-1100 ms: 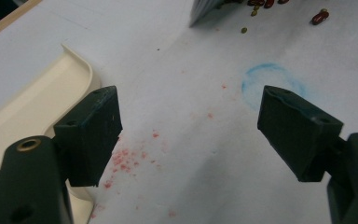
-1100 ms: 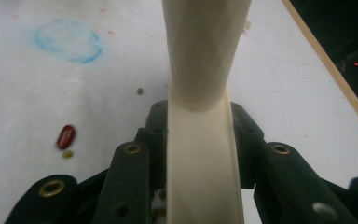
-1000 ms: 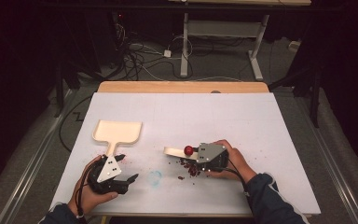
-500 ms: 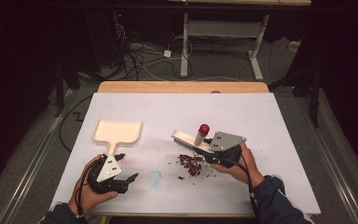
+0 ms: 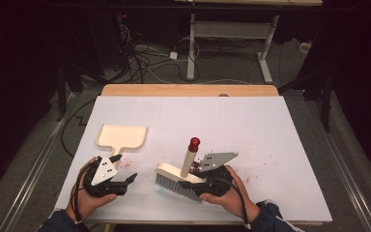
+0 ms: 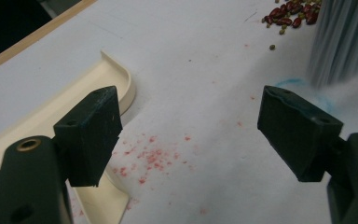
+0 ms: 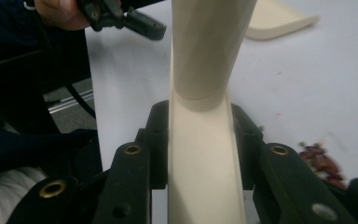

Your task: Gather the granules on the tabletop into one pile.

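Observation:
A cream hand brush (image 5: 173,173) with grey bristles stands on the white table near the front edge, its red-tipped handle (image 5: 193,143) pointing up. My right gripper (image 5: 196,181) is shut on the brush's cream back (image 7: 200,154), both jaws pressing its sides. A cream dustpan (image 5: 123,136) lies flat at the left. My left gripper (image 5: 125,167) rests in front of it, open and holding nothing (image 6: 205,121); the dustpan's rim (image 6: 116,77) is beside one jaw. A pile of dark red beans (image 6: 291,14) lies by the bristles (image 6: 345,37), and also beside my right gripper (image 7: 324,158).
Red crumbs (image 6: 154,156) and a blue smear (image 6: 307,88) mark the white table top (image 5: 251,125). A wooden strip (image 5: 188,90) borders the far edge. Beyond it are cables and a desk frame on the floor. The person's hands hold both grippers at the front edge.
My right gripper has lifted the brush off the bean pile, swung its handle from lying leftwards to upright, and carried it nearer the front edge. The left gripper has stayed put.

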`<state>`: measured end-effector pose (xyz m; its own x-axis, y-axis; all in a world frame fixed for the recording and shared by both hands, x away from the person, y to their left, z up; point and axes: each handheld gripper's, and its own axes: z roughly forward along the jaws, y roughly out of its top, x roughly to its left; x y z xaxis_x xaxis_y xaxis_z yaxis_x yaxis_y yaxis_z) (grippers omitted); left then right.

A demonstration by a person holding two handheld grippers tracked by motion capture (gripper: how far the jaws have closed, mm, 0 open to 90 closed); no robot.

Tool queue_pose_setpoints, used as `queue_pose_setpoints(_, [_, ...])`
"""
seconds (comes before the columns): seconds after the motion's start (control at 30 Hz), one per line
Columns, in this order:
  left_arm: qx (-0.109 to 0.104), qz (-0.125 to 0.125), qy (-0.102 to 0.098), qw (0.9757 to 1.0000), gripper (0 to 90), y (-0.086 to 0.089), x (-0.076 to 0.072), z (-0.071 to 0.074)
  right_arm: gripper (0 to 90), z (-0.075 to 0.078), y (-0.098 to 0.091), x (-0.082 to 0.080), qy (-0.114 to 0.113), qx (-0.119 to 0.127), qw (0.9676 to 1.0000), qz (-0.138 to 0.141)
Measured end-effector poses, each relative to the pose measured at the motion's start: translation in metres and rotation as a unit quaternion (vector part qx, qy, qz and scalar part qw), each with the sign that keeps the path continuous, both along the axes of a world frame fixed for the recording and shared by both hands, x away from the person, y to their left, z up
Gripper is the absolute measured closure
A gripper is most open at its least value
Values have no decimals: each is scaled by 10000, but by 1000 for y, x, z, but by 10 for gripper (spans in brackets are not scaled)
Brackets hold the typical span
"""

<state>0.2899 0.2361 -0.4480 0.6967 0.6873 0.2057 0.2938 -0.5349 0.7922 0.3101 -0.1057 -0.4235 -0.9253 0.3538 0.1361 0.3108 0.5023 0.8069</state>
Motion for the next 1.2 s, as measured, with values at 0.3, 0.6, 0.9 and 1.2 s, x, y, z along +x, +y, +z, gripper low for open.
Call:
queue_pose_setpoints(0.3, [49, -71, 62, 9999, 209, -2, 0, -2, 671, -19, -1, 17, 63, -151, 9970, -753])
queue_pose_setpoints(0.6, [93, -171, 64, 9998, 209, -7, -1, -3, 672, -12, -24, 35, -8, -210, 9940, -1075])
queue_pose_setpoints(0.9, [90, -151, 58, 9998, 209, -6, -2, -3, 672, 12, -41, 20, -648, -155, 9978, -56])
queue_pose_setpoints(1.2, [146, -183, 54, 9997, 209, -8, -1, -3, 671, 5, -65, -11, -702, -599, 9877, 1265])
